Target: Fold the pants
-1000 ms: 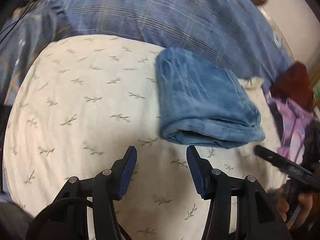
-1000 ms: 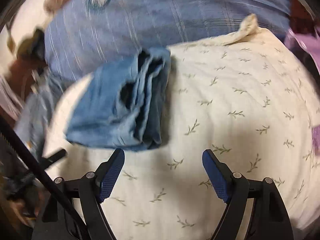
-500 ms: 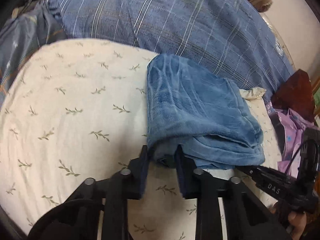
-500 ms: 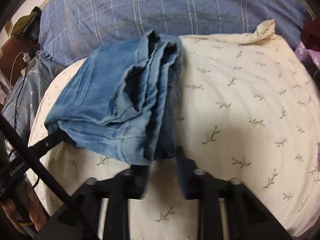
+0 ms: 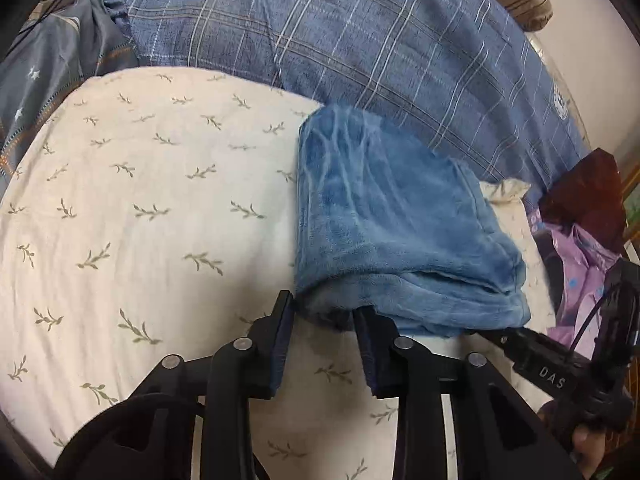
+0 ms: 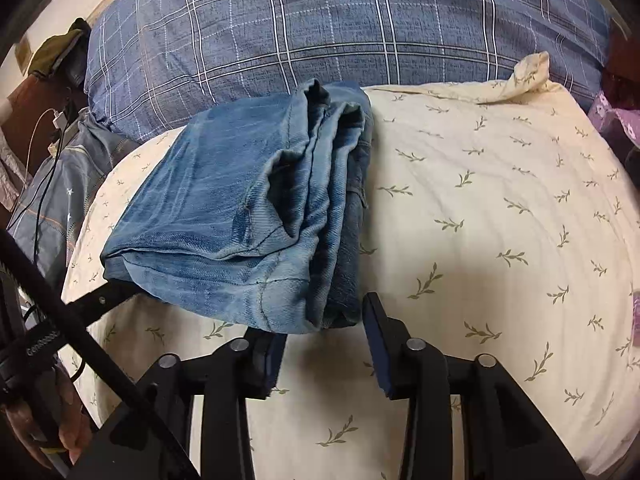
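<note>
Both grippers are seen at the near edge of the folded pants [image 5: 396, 232], and on both the jaws are opening. At the bottom centre of the left wrist view, the left gripper [image 5: 324, 322] is set around the lower left corner of the denim bundle; the corner lies between the blue pads, yet the pads are not seen pressing on it. At the lower right of that view, the right gripper [image 5: 532, 350] is seen as a black bar reaching under the bundle's lower right corner.

At the bottom centre of the right wrist view, the right gripper [image 6: 324, 322] is parted around the bundle's lower right corner; its left finger is partly covered by the cloth, while its right finger stands just beside the fabric. At the lower left of that view, the left gripper [image 6: 108, 300] is seen under the opposite corner, and a hand [image 6: 66, 432] is visible below it.

The pants are laid folded into a compact stack on a cream leaf-print pillow [image 6: 500, 200], at centre left of the right wrist view. A blue plaid pillow [image 6: 340, 28] is seen across the top.
</note>
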The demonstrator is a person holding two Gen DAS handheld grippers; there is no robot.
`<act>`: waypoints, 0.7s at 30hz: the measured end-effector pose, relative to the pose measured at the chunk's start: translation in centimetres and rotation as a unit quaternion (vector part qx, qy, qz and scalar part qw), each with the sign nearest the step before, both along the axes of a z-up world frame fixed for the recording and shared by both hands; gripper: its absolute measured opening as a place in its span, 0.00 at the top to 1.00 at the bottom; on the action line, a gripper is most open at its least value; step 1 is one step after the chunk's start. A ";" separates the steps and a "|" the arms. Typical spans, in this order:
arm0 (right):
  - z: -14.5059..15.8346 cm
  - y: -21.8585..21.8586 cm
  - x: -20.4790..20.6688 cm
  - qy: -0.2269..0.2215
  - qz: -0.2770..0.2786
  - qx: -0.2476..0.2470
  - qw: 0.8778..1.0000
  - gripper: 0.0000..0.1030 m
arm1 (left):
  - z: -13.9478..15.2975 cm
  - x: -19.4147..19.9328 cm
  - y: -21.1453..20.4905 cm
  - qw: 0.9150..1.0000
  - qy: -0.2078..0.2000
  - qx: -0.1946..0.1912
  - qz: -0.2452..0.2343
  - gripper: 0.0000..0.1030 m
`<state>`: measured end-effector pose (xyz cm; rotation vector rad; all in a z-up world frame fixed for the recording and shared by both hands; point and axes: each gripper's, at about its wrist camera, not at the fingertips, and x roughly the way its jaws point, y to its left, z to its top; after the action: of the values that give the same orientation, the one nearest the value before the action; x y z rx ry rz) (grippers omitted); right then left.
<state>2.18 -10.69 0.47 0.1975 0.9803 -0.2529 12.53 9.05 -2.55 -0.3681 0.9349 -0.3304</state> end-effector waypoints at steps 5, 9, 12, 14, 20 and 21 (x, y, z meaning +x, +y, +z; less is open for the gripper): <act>-0.4 -0.3 0.3 0.005 0.000 0.018 1.000 0.61 | -1.5 1.0 0.8 0.999 0.025 -0.030 0.014 0.74; -1.2 0.0 0.6 0.026 0.000 0.003 1.000 0.76 | -1.5 0.7 -0.6 0.999 0.006 0.036 0.004 0.88; 0.1 -0.3 -0.3 0.007 -0.003 0.009 1.000 0.92 | 0.7 -0.7 -1.6 0.997 -0.026 0.065 -0.013 0.90; 0.7 -0.7 -1.2 -0.008 -0.009 0.021 1.000 0.92 | 1.5 -1.6 -2.4 0.994 -0.057 0.094 -0.021 0.89; -0.5 -1.8 -0.5 0.009 -0.017 0.050 0.999 0.91 | -0.2 -1.2 -4.2 0.986 -0.066 0.151 -0.024 0.89; -0.3 -1.8 -0.6 0.003 -0.014 0.051 0.999 0.91 | 0.1 -1.3 -4.0 0.987 -0.077 0.142 -0.023 0.88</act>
<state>1.56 -12.46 0.18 0.3047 0.9985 -0.2298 11.25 5.04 -2.43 -0.0589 0.8264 -0.2593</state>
